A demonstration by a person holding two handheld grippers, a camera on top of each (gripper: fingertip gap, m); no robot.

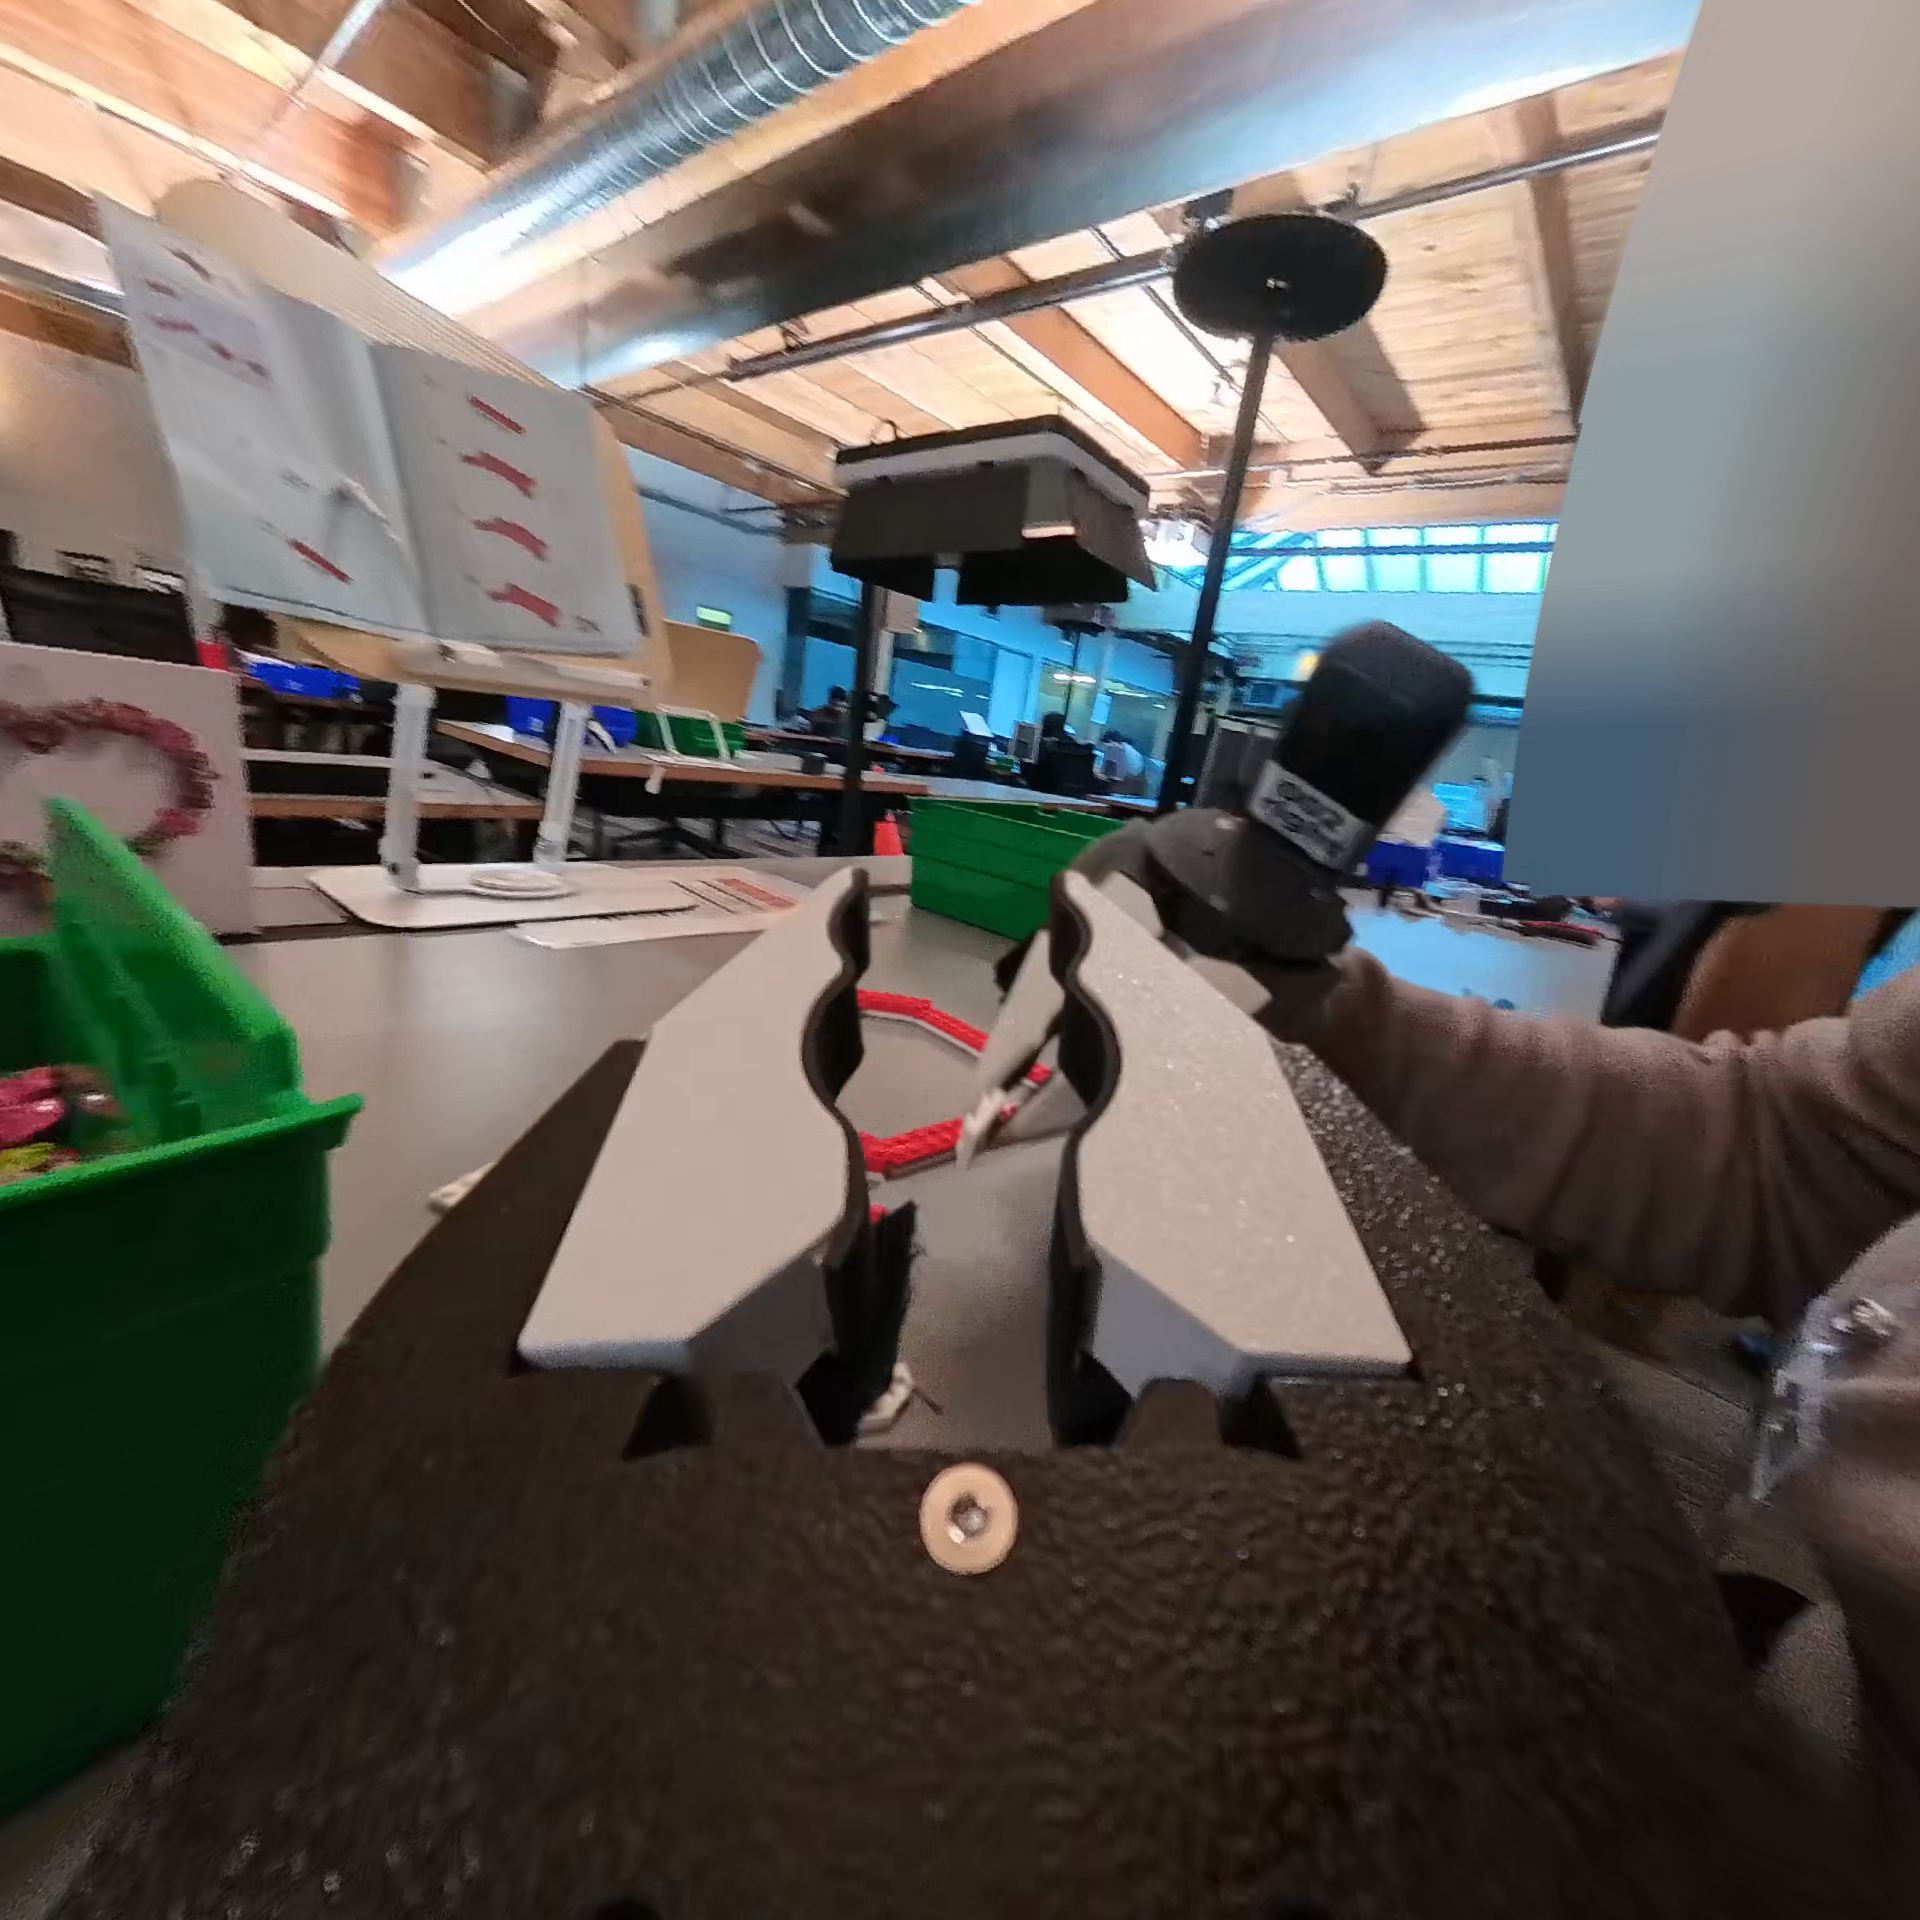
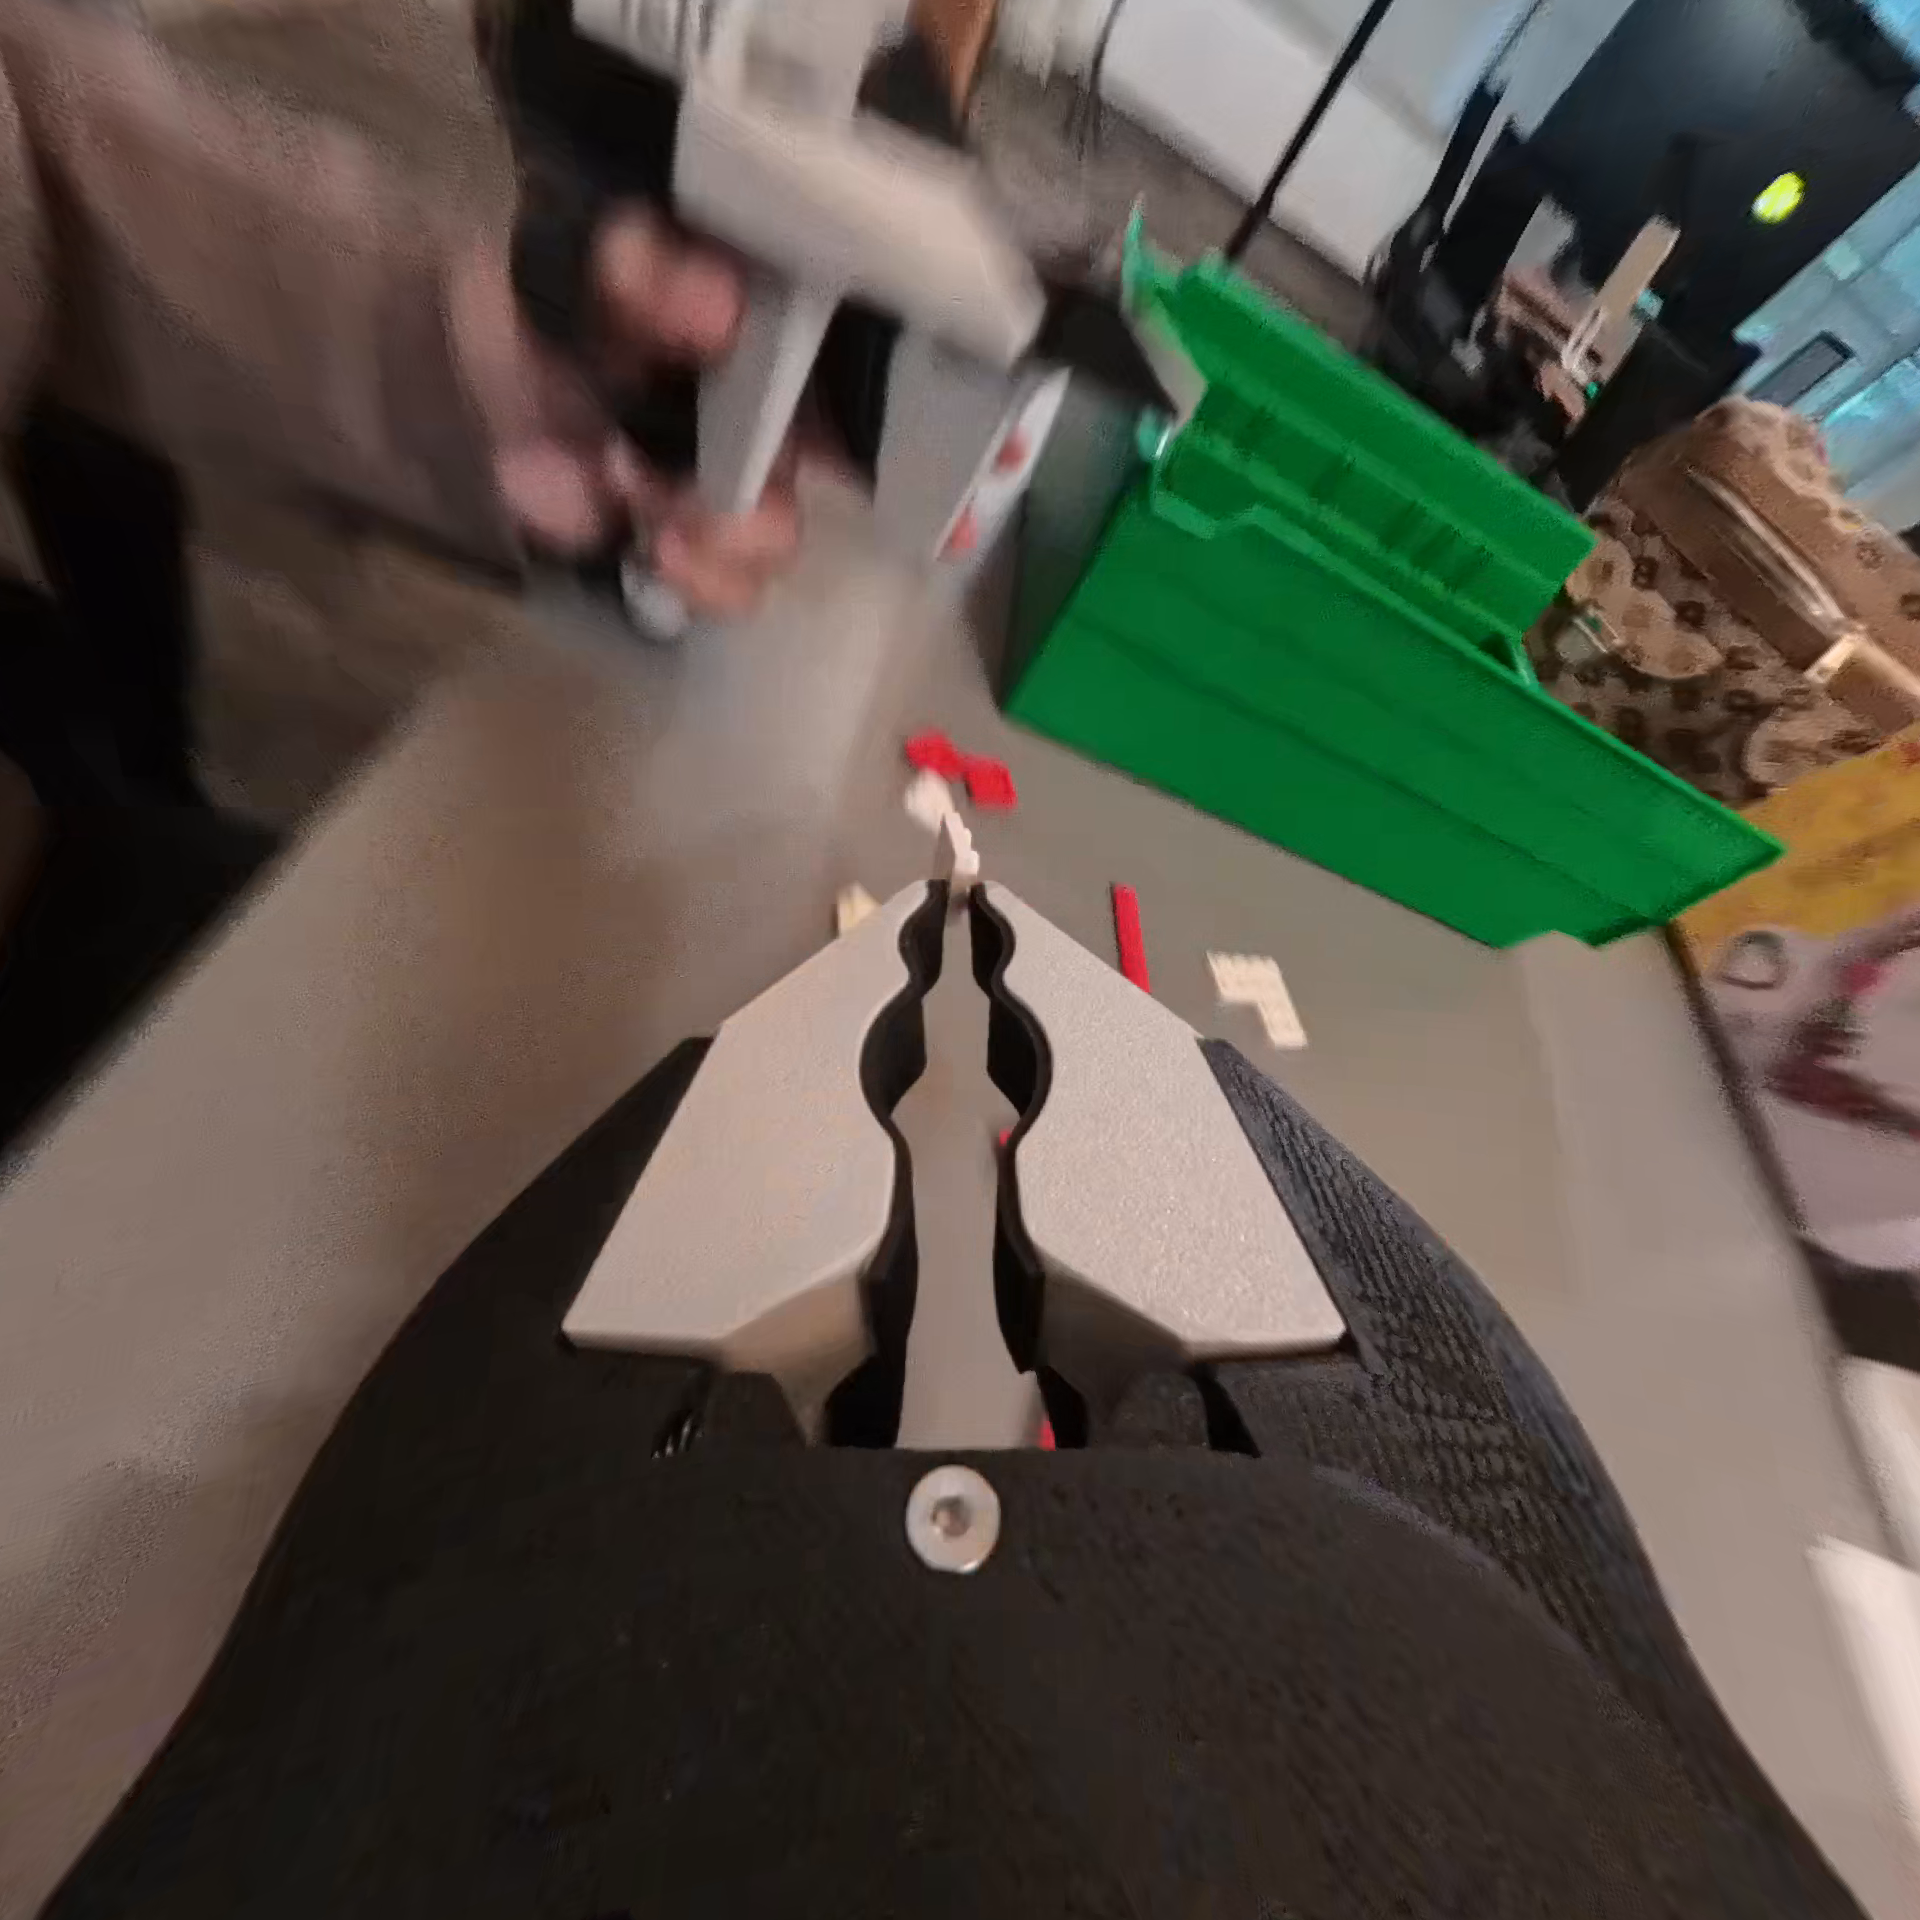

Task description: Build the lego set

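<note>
Both wrist views face forward, low over one table [image 2: 582, 935].

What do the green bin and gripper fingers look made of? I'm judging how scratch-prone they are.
Green bin: likely moulded plastic, smooth with ribbed walls. Left gripper fingers: grey, matte, grainy, possibly printed plastic, with a dark, rubber-like inner lining.

1. A grey table [image 2: 520, 1039] carried everything.
2. On it lay red bricks [image 2: 961, 769], a red strip [image 2: 1130, 933] and a white L-piece [image 2: 1257, 997].
3. Green bins [image 2: 1299, 707] and a book stand [image 1: 488, 883] stood on it.
</note>
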